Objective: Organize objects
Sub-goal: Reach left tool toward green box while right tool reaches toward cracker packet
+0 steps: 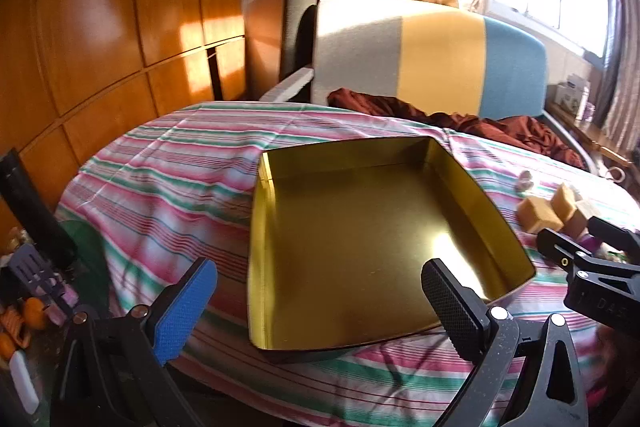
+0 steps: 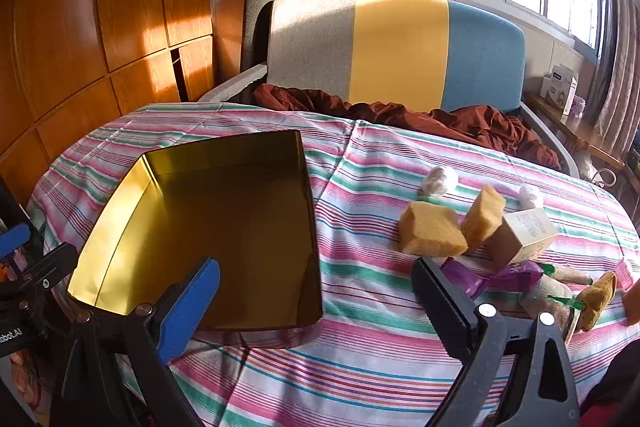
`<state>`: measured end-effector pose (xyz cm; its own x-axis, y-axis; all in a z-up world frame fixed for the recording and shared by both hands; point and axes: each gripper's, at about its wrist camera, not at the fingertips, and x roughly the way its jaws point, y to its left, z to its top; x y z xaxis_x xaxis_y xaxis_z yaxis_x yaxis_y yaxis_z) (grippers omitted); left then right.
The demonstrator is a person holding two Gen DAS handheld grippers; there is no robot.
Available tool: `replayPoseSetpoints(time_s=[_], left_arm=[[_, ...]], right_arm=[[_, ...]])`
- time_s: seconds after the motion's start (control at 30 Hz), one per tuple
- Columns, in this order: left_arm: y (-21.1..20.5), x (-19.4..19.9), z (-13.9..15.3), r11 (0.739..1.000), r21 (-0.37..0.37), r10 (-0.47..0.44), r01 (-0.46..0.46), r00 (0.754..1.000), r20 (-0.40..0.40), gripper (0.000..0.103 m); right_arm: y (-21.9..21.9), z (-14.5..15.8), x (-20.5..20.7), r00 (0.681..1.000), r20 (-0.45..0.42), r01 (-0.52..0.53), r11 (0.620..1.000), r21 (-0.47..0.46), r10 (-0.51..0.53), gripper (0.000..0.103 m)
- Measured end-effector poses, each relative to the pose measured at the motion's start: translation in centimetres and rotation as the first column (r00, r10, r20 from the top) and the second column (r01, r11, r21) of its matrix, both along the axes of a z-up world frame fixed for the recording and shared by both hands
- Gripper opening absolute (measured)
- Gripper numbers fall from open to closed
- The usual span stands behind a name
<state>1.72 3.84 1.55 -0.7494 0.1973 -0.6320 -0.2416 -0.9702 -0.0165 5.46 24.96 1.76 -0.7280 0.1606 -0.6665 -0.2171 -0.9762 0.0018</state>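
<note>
Gold-lined tin (image 2: 224, 227) is shown empty on the striped cloth (image 2: 360, 367); sponges (image 2: 432, 229) and a printed carton (image 2: 524, 233), text illegible, are seen beside it. Left gripper (image 1: 320, 303) and right gripper (image 2: 316, 303) are spread, nothing held.

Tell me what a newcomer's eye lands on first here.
The big empty gold tin sits open on the striped cloth, left of centre. To its right lies a clutter of yellow sponges and a small carton. Behind stands a grey, yellow and blue chair back.

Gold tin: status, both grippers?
Left gripper open, right gripper open, nothing held. Gold tin empty on striped cloth. Sponges, small box beside it, unobstructed.
</note>
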Motion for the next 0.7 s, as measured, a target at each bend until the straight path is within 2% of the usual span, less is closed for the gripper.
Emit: replayPoseSetpoints(time_s=[0.1, 0.13, 0.27, 0.4, 0.53, 0.6, 0.7], left_arm=[[0.8, 0.3, 0.2, 0.984, 0.104, -0.149, 0.146, 0.989, 0.017, 0.103], [1.3, 0.3, 0.3, 0.978, 0.113, -0.180, 0.176, 0.983, 0.025, 0.103], [4.2, 0.3, 0.2, 0.962, 0.077, -0.265, 0.262, 0.964, 0.033, 0.103], [7.0, 0.5, -0.4, 0.928, 0.061, -0.370, 0.366, 0.926, 0.076, 0.103], [9.9, 1.0, -1.0, 0.872, 0.089, -0.490, 0.482, 0.863, 0.121, 0.103], [11.6, 1.6, -1.1, 0.835, 0.079, -0.551, 0.545, 0.824, 0.130, 0.103], [14.6, 2.6, -1.3, 0.764, 0.044, -0.644, 0.644, 0.755, 0.124, 0.103]], right_arm=[[2.5, 0.4, 1.1, 0.999, 0.010, 0.034, 0.999, -0.023, -0.033, 0.098], [3.5, 0.6, 1.5, 0.998, 0.012, 0.054, 0.998, -0.034, -0.054, 0.098], [8.3, 1.3, 4.1, 0.986, 0.020, 0.168, 0.984, -0.054, -0.167, 0.098], [13.0, 2.2, 7.2, 0.957, 0.026, 0.291, 0.955, -0.064, -0.290, 0.098], [16.6, 3.0, 10.3, 0.920, 0.028, 0.392, 0.917, -0.074, -0.391, 0.098], [17.8, 3.4, 11.6, 0.907, 0.024, 0.421, 0.904, -0.073, -0.420, 0.098], [18.6, 4.1, 13.3, 0.897, 0.017, 0.442, 0.895, -0.061, -0.441, 0.098]])
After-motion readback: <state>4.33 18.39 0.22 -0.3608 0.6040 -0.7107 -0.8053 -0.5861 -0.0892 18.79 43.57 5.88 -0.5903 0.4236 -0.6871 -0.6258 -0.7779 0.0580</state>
